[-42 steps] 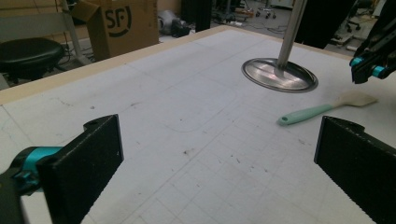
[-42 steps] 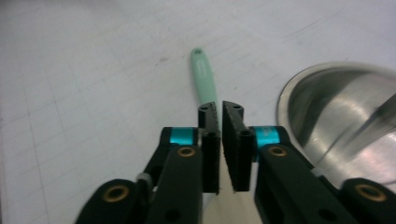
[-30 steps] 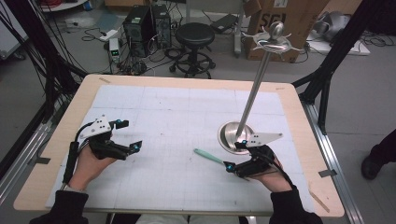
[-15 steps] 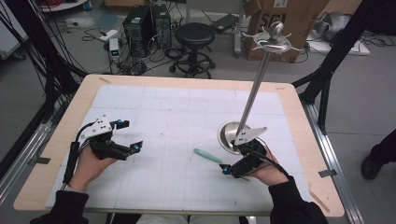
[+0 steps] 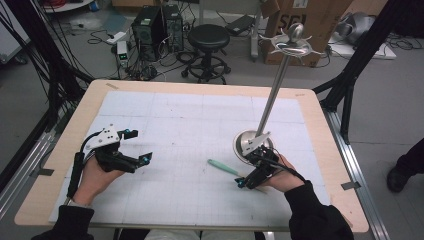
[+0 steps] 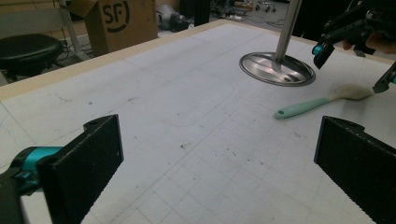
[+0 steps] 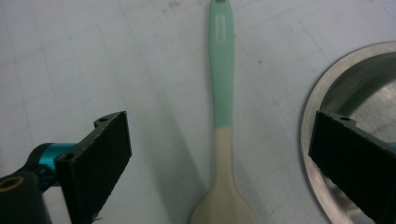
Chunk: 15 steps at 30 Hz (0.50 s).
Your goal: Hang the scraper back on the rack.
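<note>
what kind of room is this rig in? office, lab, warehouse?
Most likely a lab or workshop used for recording. The table carries a gridded white mat, cables hang beside it, and computer towers, a stool and a cardboard box stand on the bare floor behind it.

A wooden-edged table (image 5: 320, 130) carries a white gridded mat (image 5: 190, 130) across nearly its whole top. On the mat, right of centre, stands the round steel base (image 5: 244, 142) of a tall metal stand, its pole leaning upward. Just beside the base lies a spatula (image 5: 222, 167) with a mint-green handle and cream blade, flat on the mat.
</note>
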Each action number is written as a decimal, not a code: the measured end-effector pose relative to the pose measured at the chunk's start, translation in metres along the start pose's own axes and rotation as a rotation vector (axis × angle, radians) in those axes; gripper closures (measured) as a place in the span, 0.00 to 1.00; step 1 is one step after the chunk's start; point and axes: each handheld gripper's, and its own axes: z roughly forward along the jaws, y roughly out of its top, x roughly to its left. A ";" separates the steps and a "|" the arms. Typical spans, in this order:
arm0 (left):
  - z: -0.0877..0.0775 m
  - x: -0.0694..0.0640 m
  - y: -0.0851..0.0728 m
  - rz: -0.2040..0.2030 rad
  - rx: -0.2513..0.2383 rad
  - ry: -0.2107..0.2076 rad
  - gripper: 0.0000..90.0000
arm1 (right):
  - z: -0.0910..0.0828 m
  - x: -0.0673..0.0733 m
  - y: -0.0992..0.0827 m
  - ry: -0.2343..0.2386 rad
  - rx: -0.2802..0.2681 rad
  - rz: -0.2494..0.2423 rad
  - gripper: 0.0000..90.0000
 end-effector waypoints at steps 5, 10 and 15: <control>0.000 0.000 0.000 0.000 -0.005 0.001 0.02 | 0.005 0.000 0.009 -0.003 0.109 -0.022 0.21; 0.000 -0.001 0.000 0.002 -0.005 0.002 0.02 | 0.011 0.003 0.014 -0.017 0.211 -0.053 0.36; 0.002 -0.001 0.000 0.003 -0.008 0.000 0.02 | 0.017 0.006 0.018 -0.047 0.300 -0.055 0.50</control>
